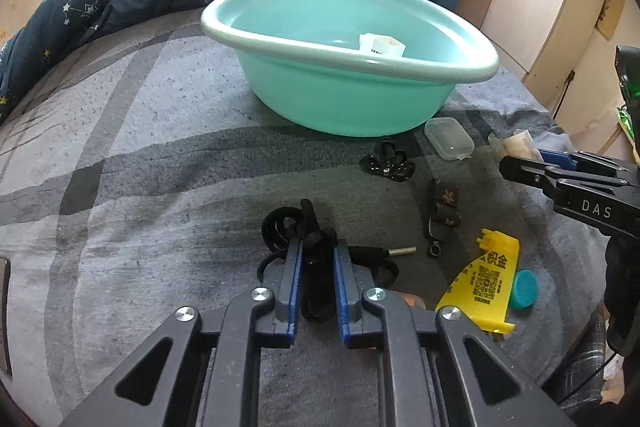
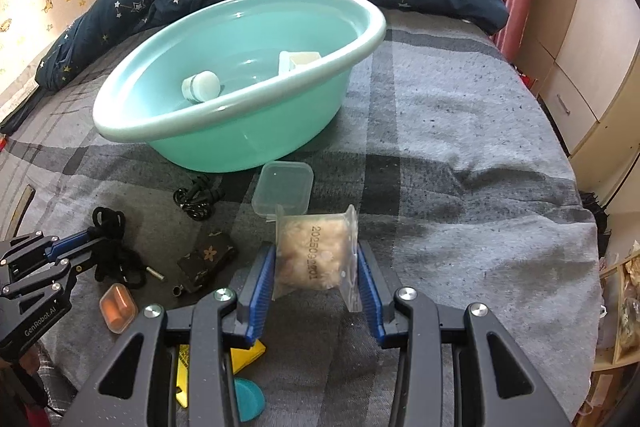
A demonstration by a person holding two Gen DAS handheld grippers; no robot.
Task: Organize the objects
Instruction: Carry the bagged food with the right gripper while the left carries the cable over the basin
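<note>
My left gripper (image 1: 316,251) pinches the black cord bundle (image 1: 308,239) near the bed's front edge; my right gripper (image 2: 316,267) clamps the dated plastic pouch (image 2: 316,253). I'd lift both clear, then release over the teal basin (image 2: 240,99) mid-bed.

We see the left tool (image 1: 316,247) low over the bed, its blue-padded fingers (image 1: 294,267) drawn in close and clamped on a black cord bundle (image 1: 308,239). The right tool (image 2: 316,263) sits level beside it, fingers (image 2: 262,283) pressing a clear packet (image 2: 316,255) from both sides.
</note>
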